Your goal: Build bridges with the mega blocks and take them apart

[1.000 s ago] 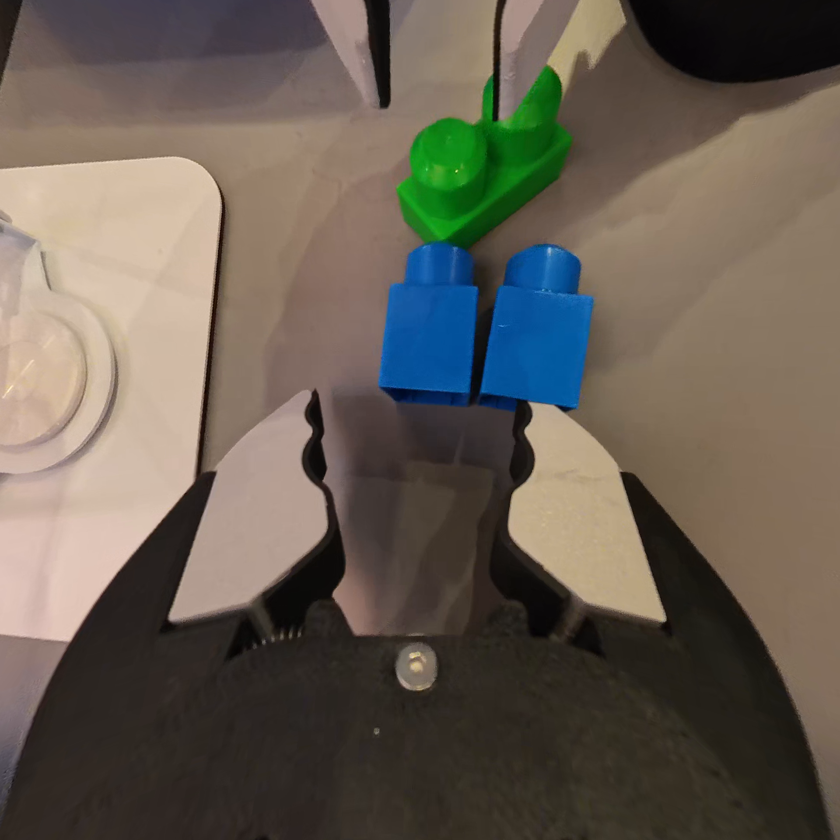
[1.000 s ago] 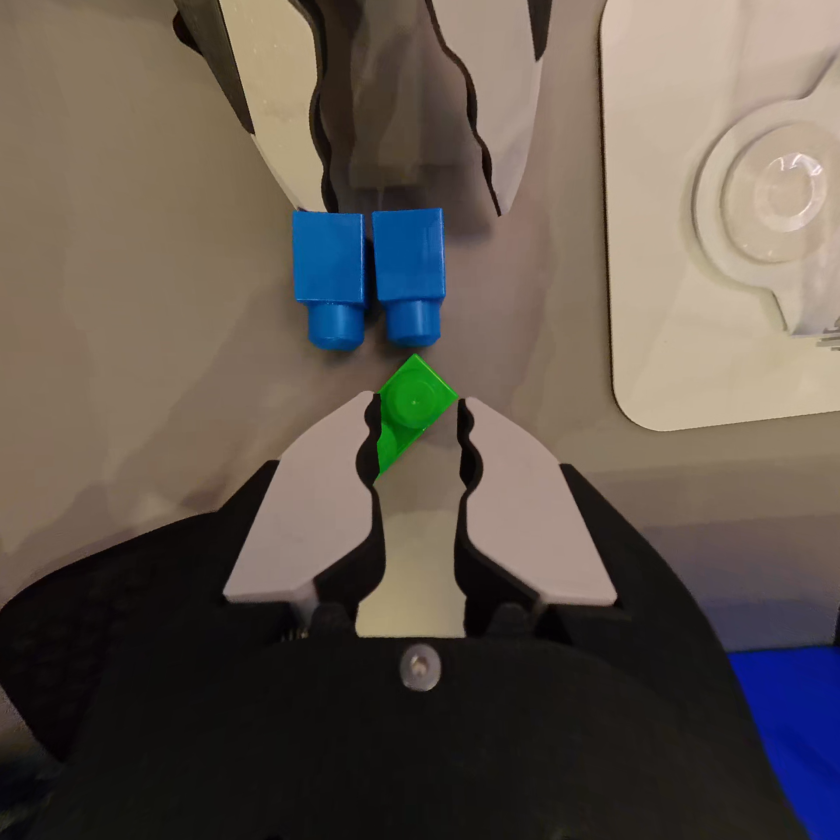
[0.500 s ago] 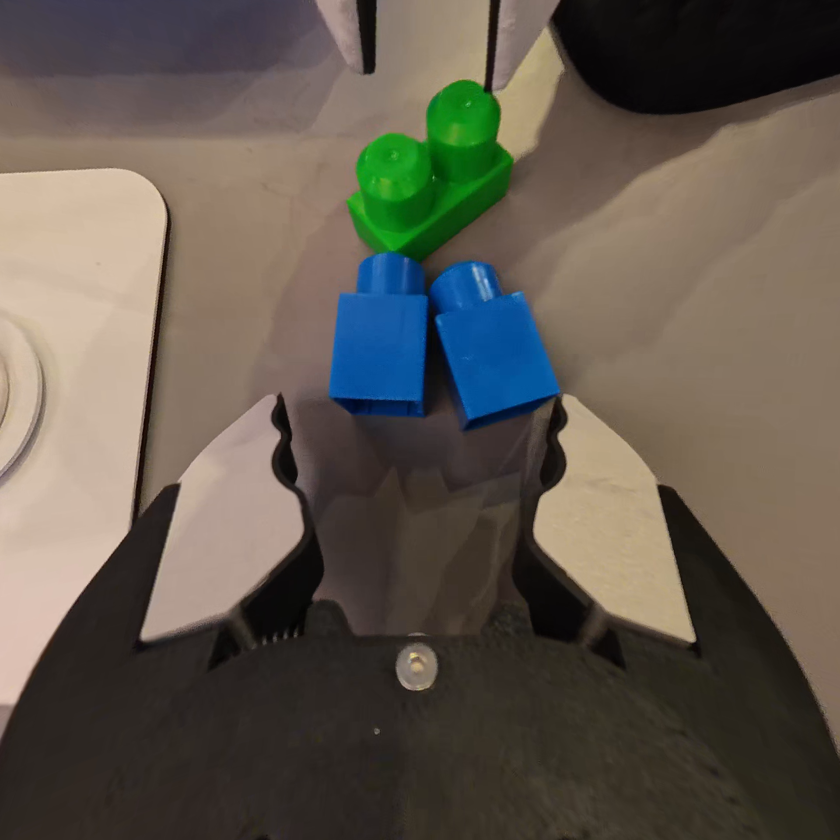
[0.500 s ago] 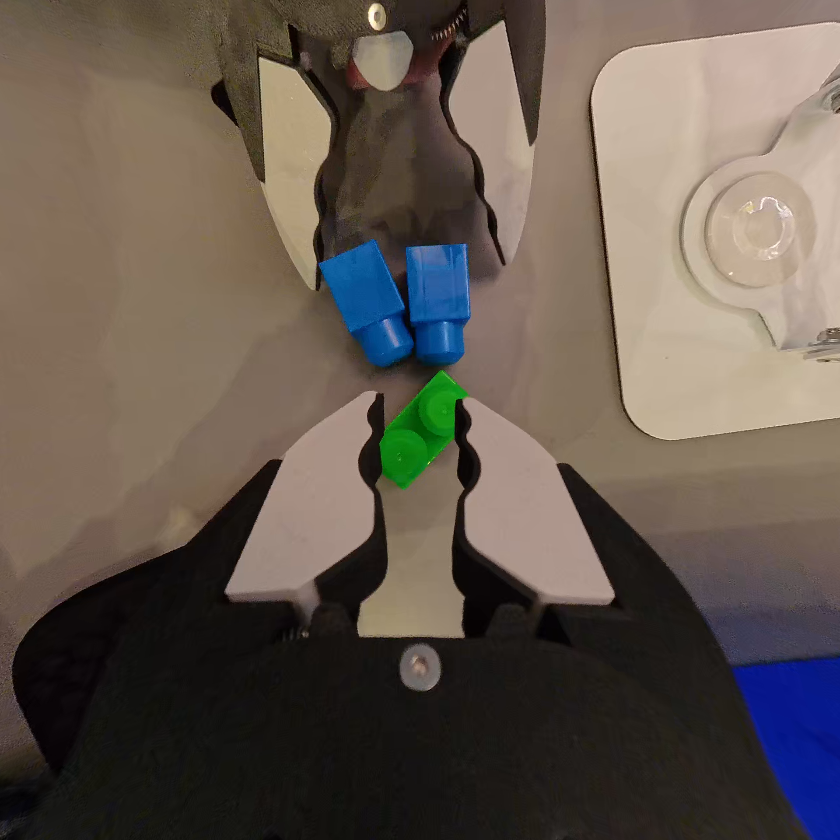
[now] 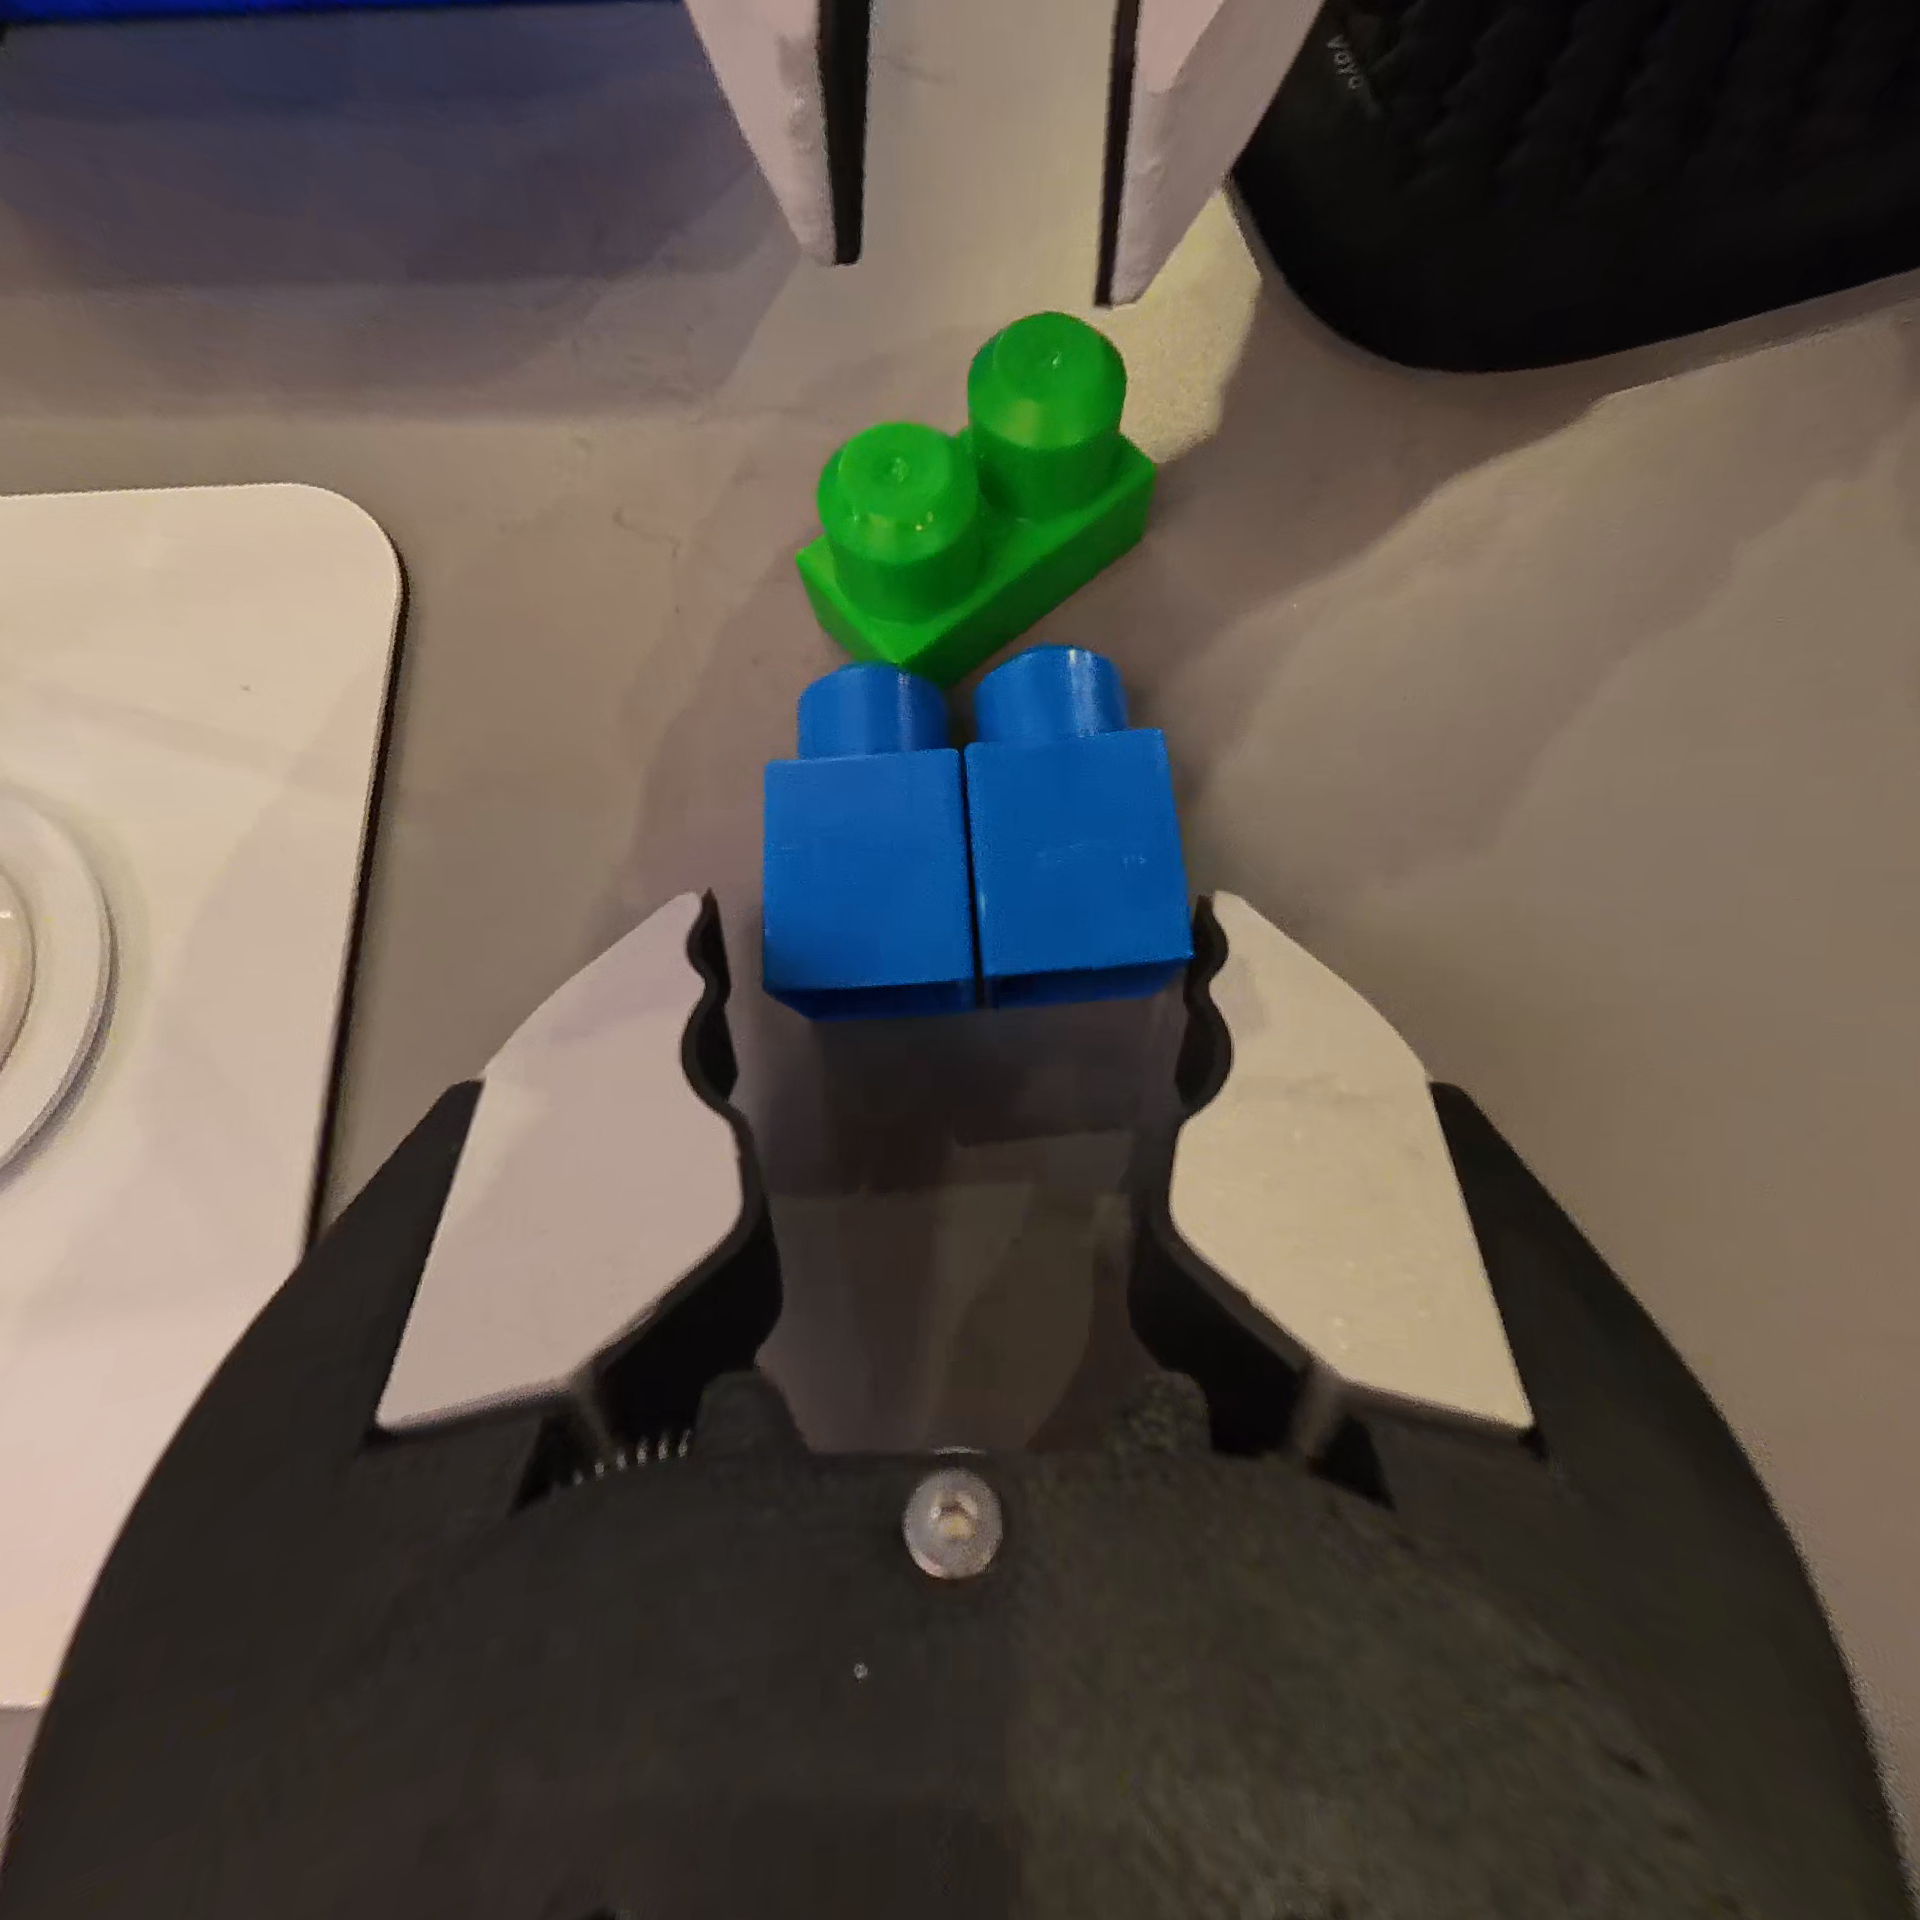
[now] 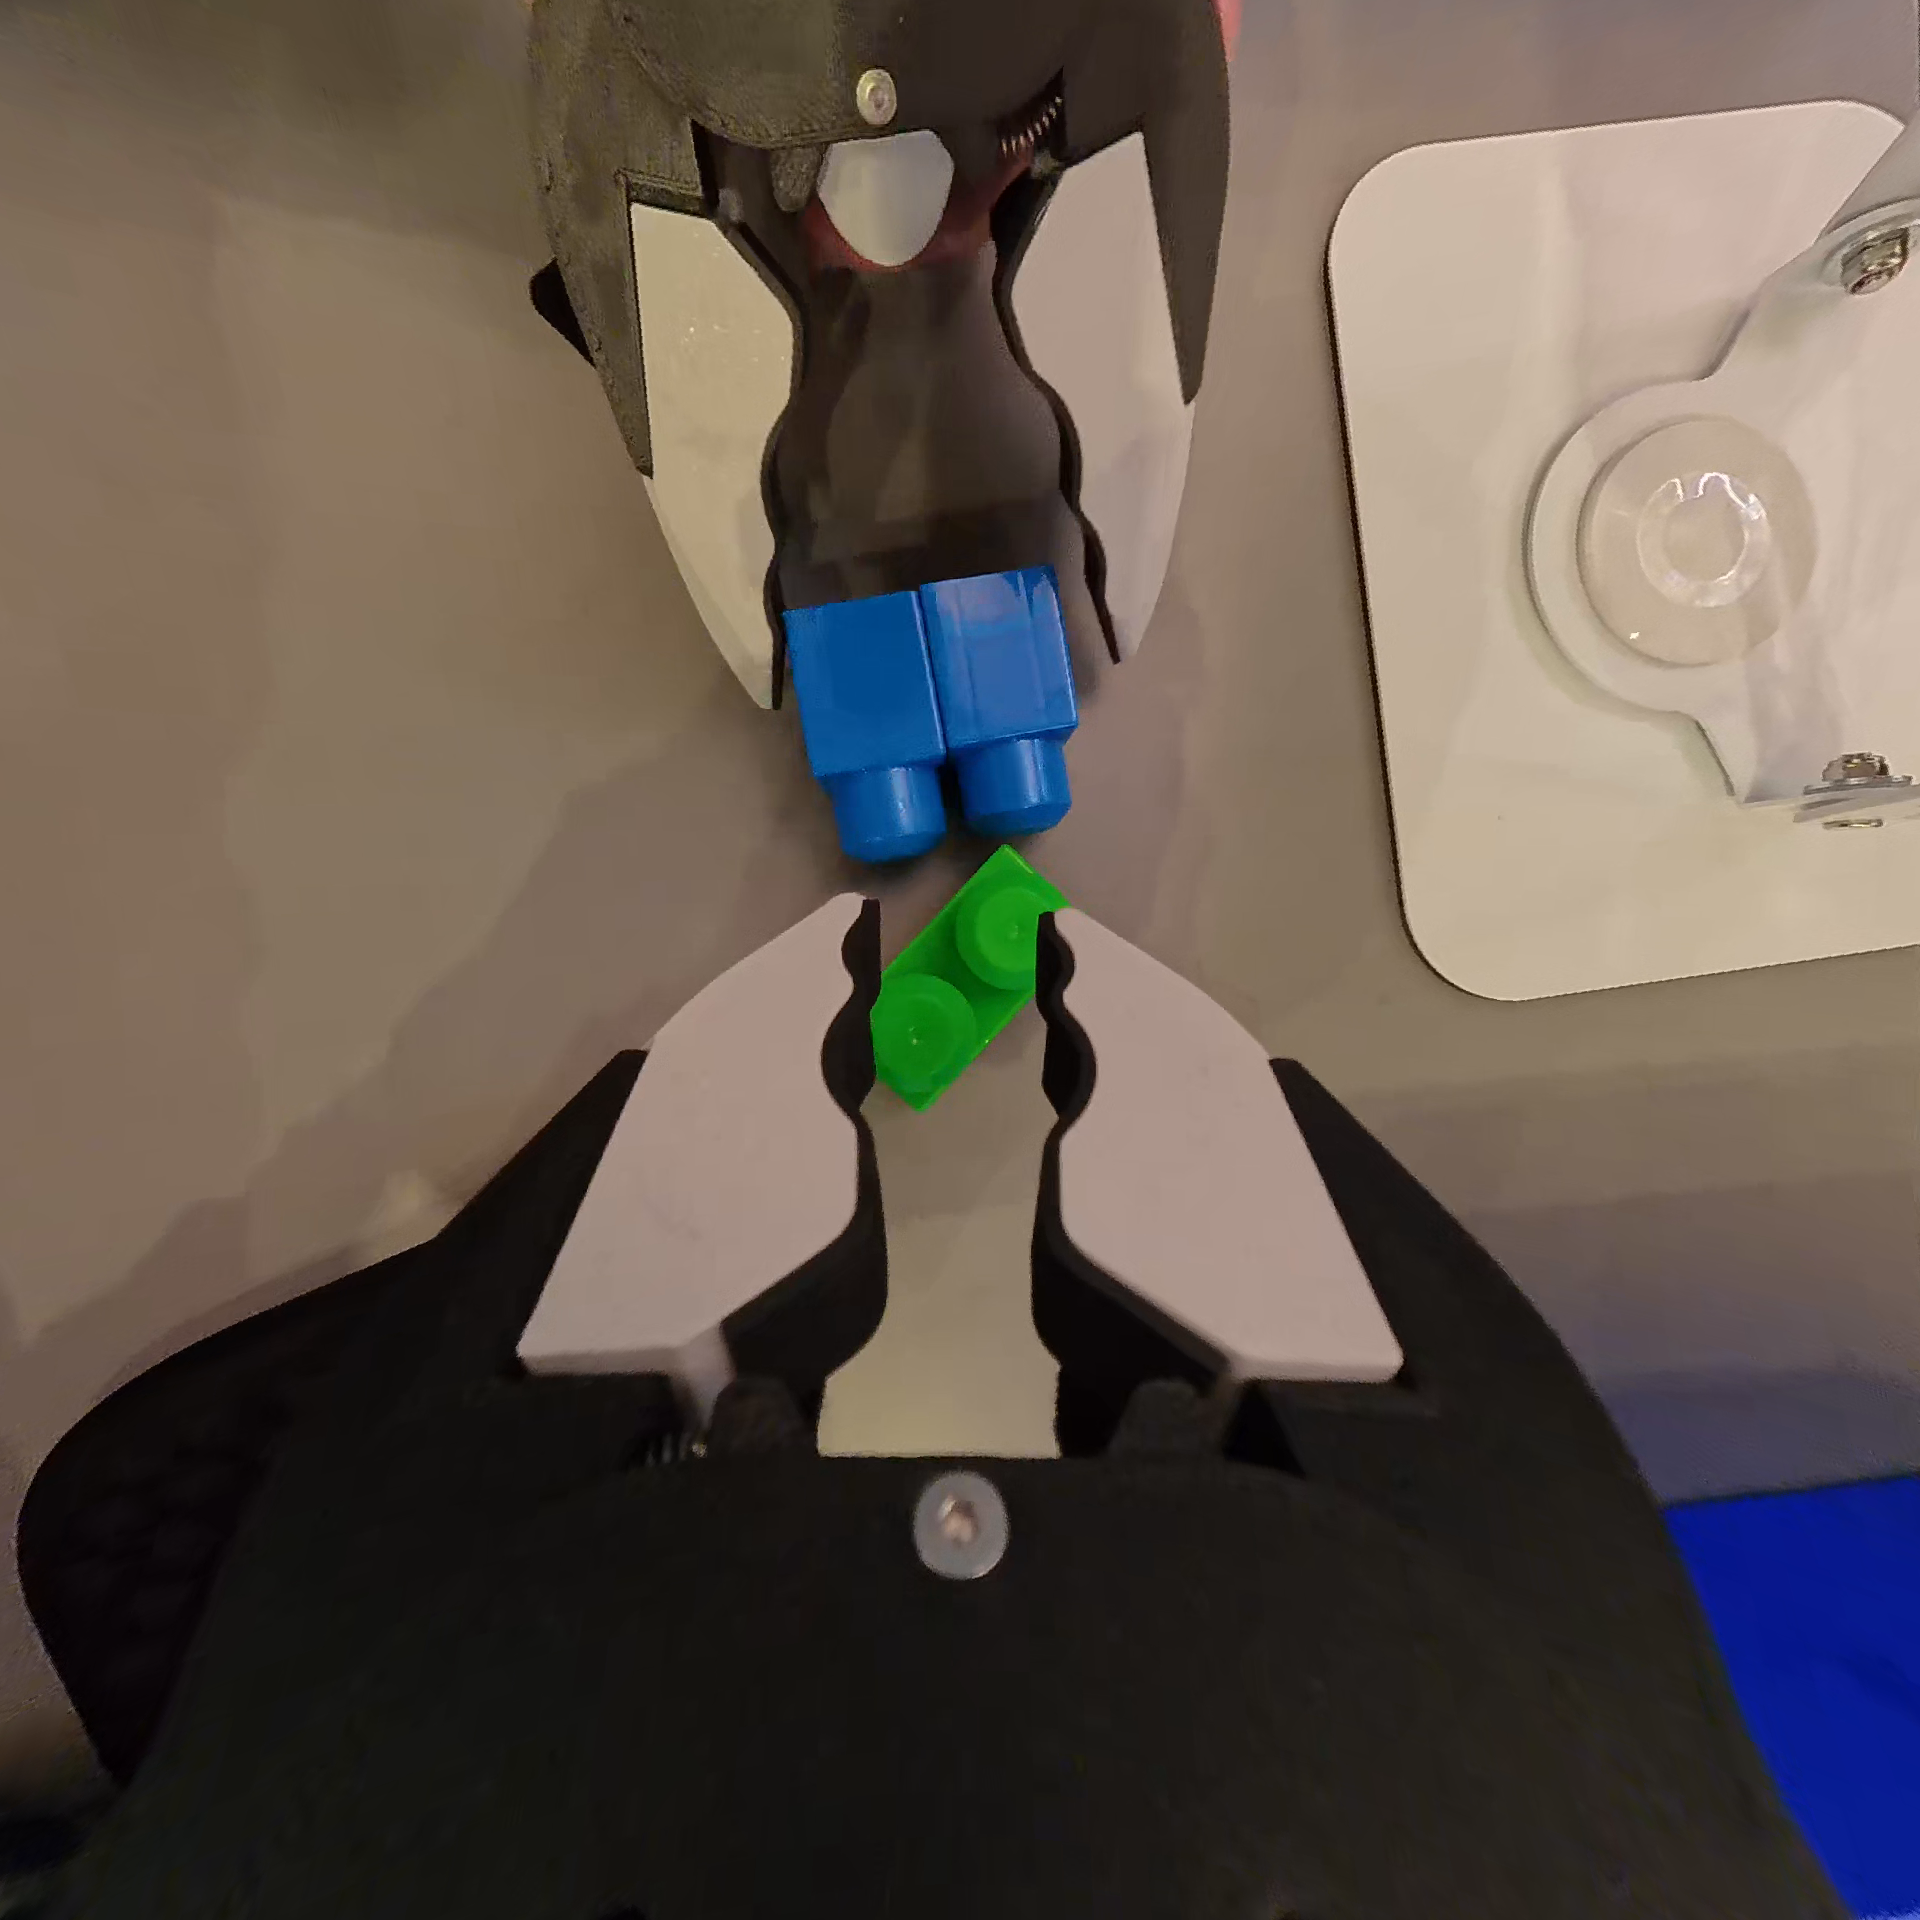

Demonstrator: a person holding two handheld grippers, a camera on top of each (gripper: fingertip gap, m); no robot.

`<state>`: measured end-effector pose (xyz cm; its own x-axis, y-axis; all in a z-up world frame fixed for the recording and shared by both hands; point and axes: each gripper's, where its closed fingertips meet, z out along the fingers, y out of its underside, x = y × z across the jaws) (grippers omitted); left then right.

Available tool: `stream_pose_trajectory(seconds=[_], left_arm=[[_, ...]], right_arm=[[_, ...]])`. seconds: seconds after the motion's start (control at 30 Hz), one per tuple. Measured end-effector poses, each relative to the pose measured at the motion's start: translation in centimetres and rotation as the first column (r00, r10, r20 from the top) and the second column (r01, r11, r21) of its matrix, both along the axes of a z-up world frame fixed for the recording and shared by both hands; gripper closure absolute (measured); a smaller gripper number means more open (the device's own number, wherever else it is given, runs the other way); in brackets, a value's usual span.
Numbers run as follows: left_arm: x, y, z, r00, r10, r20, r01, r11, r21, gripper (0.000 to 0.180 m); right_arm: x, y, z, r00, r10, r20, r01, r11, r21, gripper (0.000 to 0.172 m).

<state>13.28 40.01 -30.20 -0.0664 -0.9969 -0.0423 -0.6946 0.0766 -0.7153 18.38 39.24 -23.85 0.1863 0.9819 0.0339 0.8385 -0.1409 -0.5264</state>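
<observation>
Nothing is built yet, as far as I can judge. Two small blue plastic blocks with one stud each lie on their sides on the grey table. They touch along their long faces, studs pointing away from my left gripper. That gripper is spread wide around their hollow near ends: its right pad is at the right block's edge, while a sliver of table shows beside the left pad, so I am not pinching them. Just past the blue studs lies a flat green plastic block with two studs up, resting at a slant with one corner almost touching the blue pair. My right gripper comes from the far side, its jaws a narrow way apart over that green block and seemingly above it, not clamped on it. Left to do: stand the blue blocks up as pillars, press the green one across them, then pull it all apart. To the left of the blocks a white rounded board bearing a clear dome fixture has its edge near. To the right the table is bare. The two grippers face each other closely, so room between them is tight.
</observation>
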Motion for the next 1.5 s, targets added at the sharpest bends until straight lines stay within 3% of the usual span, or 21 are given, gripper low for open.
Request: stream_pose_trajectory(seconds=[0.4, 0.53, 0.73, 0.83, 1.1, 1.5], left_arm=[[0.9, -0.1, -0.5, 0.999, -0.009, -0.032, 0.009, 1.0, 0.005, 0.08], [1.3, -0.3, -0.8, 0.998, -0.022, -0.053, 0.022, 1.0, 0.0, 0.095], [1.5, -0.2, -0.7, 0.999, -0.001, -0.049, 0.001, 1.0, 0.009, 0.098], [1.7, 0.2, 0.6, 0.999, 0.031, 0.016, -0.032, 0.999, 0.021, 0.102], [0.8, 0.1, -0.1, 0.999, 0.022, -0.05, -0.02, 0.999, 0.042, 0.102], [1.2, -0.3, -1.1, 0.997, 0.031, -0.076, -0.032, 0.999, -0.021, 0.081]], right_arm=[[0.1, -0.1, 0.4, 1.0, 0.003, 0.002, -0.003, 1.0, 0.016, 0.144], [0.1, 0.0, 0.4, 1.0, 0.001, 0.002, -0.001, 1.0, 0.024, 0.144], [0.5, 0.3, 0.7, 1.0, -0.017, -0.006, 0.017, 0.999, 0.029, 0.144], [1.0, 0.6, 0.9, 0.999, -0.047, -0.022, 0.047, 0.999, 0.019, 0.144], [0.8, 0.7, 0.9, 0.998, -0.06, -0.035, 0.06, 0.998, 0.01, 0.144], [0.8, 0.6, 1.1, 0.998, -0.055, -0.037, 0.056, 0.998, 0.014, 0.145]])
